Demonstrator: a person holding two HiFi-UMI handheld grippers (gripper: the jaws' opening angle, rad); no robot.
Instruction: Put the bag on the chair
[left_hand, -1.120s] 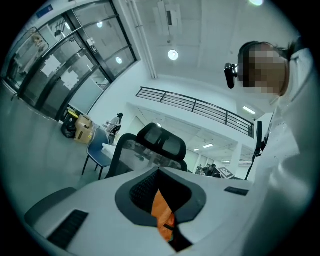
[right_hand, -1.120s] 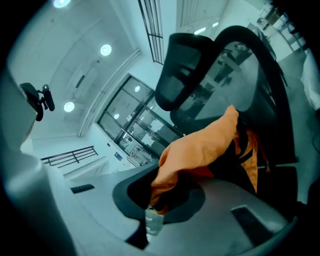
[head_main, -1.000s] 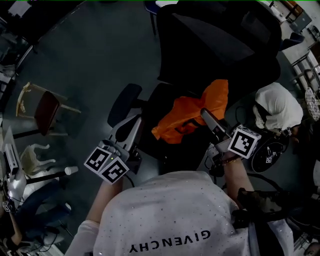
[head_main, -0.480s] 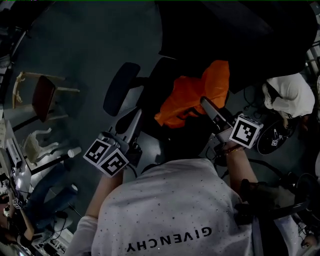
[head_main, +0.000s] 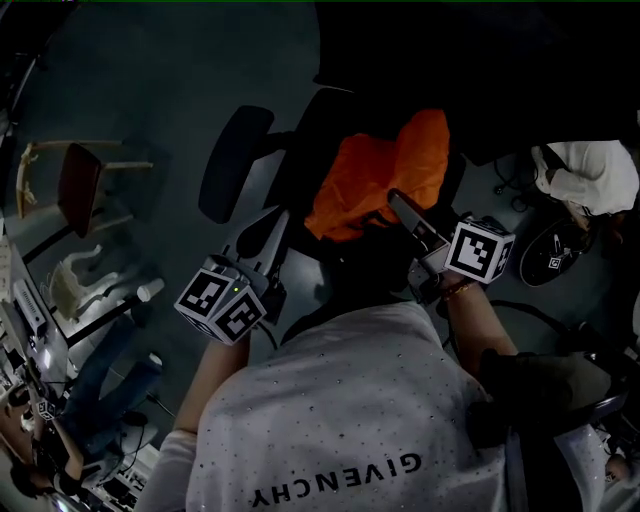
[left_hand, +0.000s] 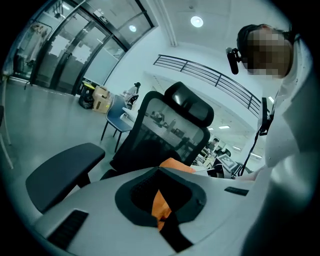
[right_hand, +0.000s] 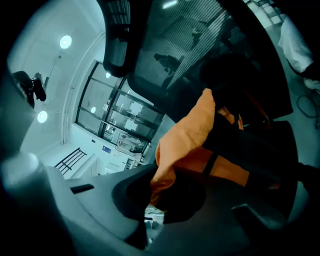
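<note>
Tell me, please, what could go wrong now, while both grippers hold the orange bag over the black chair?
1. The right gripper has its jaws on only a thin fold of the bag. That fabric could slip out before the bag settles on the chair seat.
2. The left gripper, also shut on the fabric, is near the armrest and might bump it on the way down.

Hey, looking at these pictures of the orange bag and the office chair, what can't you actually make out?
- Whether the orange bag already rests on the seat of the chair: head view, the bag and deep shadow cover the seat.
- Most of the bag: left gripper view, the body of the left claw blocks it.
- The chair's base: head view, hidden beneath seat and bag.
</note>
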